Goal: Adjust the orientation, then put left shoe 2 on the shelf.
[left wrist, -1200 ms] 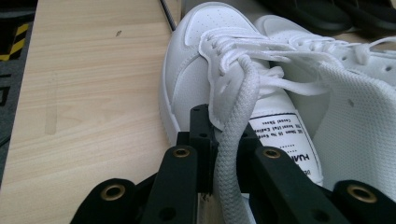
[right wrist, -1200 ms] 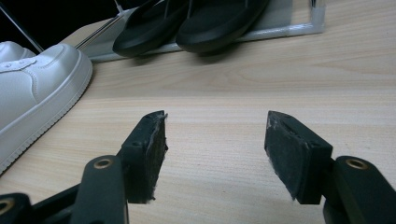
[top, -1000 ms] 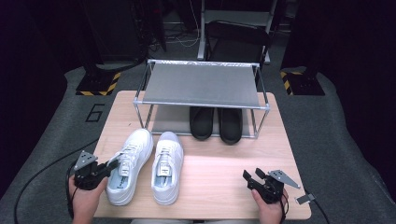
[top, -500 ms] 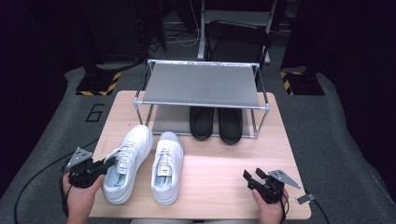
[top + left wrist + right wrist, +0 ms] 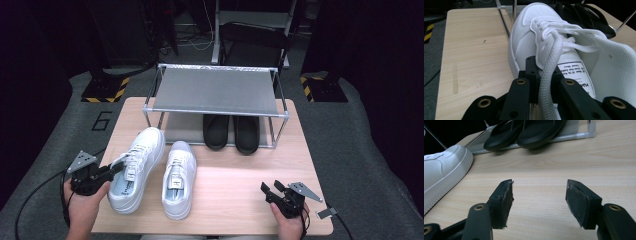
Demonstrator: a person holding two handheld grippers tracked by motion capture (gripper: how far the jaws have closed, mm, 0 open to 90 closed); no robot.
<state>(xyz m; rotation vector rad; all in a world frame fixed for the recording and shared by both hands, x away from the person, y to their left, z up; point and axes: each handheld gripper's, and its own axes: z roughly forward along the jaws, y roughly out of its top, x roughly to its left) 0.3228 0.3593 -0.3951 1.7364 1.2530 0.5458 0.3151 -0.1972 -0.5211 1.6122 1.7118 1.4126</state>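
We are looking at a white sneaker (image 5: 134,172) lying on the wooden table (image 5: 235,175), the left one of a pair, toe pointing away from us toward a metal shoe rack (image 5: 215,92). Its lace (image 5: 549,75) is running from the eyelets straight down into the left gripper (image 5: 107,172), whose jaws are pressing together on it, so the thick woven cord is lying pinched between the two black arms in the left gripper view. That gripper is sitting just beside the sneaker's heel end at the near left edge of the table, and the person's left hand (image 5: 82,202) is wrapping around it from below. In the same view we are seeing the padded tongue and a printed label inside the shoe. The second white sneaker (image 5: 178,177) is resting just beside the first, parallel to it, untouched. Beyond them, a pair of black slippers (image 5: 232,131) is sitting side by side under the rack's mesh shelf. Well apart, near the right front corner of the table, the right gripper (image 5: 270,191) is resting in the person's right hand (image 5: 290,225); its jaws are standing wide apart with bare table between the worn pads (image 5: 505,200), gripping nothing and touching nothing.
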